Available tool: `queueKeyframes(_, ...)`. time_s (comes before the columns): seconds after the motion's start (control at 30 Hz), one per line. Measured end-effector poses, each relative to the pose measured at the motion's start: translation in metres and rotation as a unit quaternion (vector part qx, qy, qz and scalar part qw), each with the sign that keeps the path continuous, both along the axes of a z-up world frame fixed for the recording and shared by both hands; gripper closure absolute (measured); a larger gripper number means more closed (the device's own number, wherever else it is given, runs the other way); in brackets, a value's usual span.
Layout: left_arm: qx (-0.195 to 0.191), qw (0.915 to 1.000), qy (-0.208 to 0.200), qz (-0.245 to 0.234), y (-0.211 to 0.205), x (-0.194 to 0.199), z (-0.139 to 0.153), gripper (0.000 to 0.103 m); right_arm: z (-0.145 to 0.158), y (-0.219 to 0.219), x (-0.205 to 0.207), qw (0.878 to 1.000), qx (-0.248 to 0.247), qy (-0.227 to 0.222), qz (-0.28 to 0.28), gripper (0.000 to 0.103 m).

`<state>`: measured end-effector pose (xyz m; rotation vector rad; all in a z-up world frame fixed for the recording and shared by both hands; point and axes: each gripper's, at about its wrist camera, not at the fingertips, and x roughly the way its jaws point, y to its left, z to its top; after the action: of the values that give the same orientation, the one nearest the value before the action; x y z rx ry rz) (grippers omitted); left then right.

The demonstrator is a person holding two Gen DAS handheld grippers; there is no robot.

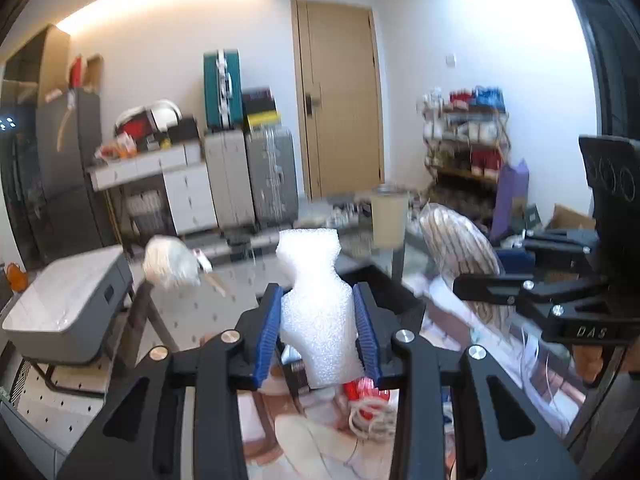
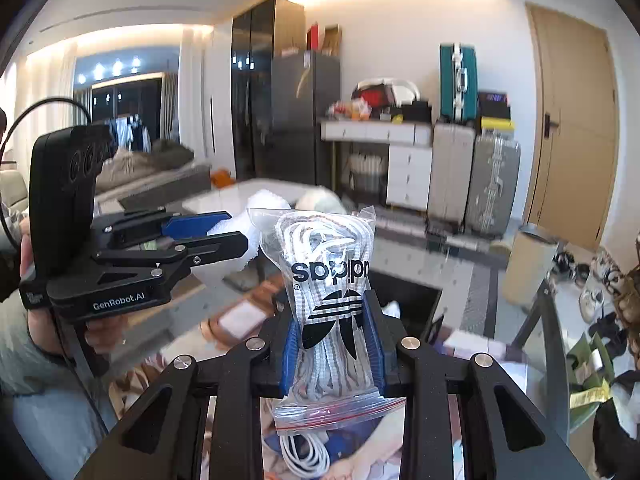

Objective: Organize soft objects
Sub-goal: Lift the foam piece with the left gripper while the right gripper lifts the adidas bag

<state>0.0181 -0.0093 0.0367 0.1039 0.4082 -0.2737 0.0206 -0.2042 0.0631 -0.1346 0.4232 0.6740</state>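
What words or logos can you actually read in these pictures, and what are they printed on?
"GenRobot.AI": side of the left gripper.
"DAS": side of the right gripper.
Upside-down adidas wordmark and trefoil logo: clear bag of laces, only partly readable.
Foam piece: no text.
Small label on the left gripper's rear edge: too small to read.

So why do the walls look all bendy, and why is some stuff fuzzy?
Left wrist view: the fisheye lens bends the door and walls; the shelf is smeared by motion, while the foam in the left tongs stays sharp. Right wrist view: window glare whitens the top right; the lace bag in the right tongs is crisp.
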Motion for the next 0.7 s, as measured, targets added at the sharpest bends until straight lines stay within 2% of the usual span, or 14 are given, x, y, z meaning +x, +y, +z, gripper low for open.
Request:
queueKeyframes(0.13, -0.003, 0.9981, -0.059, 0.016, 0.002, -0.011, 0.008, 0.068, 0.004, -0.002, -0.009, 0.999, 0.019, -0.028, -0.014, 0.074)
queueKeyframes(0.23, -0.013, 0.9964, -0.082, 0.014, 0.007, -0.018, 0.013, 0.068, 0.005, -0.004, -0.010, 0.999, 0.032, -0.031, -0.027, 0.074)
queueKeyframes(0.43, -0.009, 0.9953, -0.096, 0.010, 0.009, -0.019, 0.013, 0.068, 0.006, -0.007, -0.006, 0.998, 0.038, -0.022, -0.040, 0.074)
queueKeyframes(0.7, -0.028, 0.9967, -0.073, 0.022, 0.006, -0.005, 0.014, 0.068, 0.019, 0.002, -0.004, 0.997, 0.048, -0.033, -0.042, 0.074)
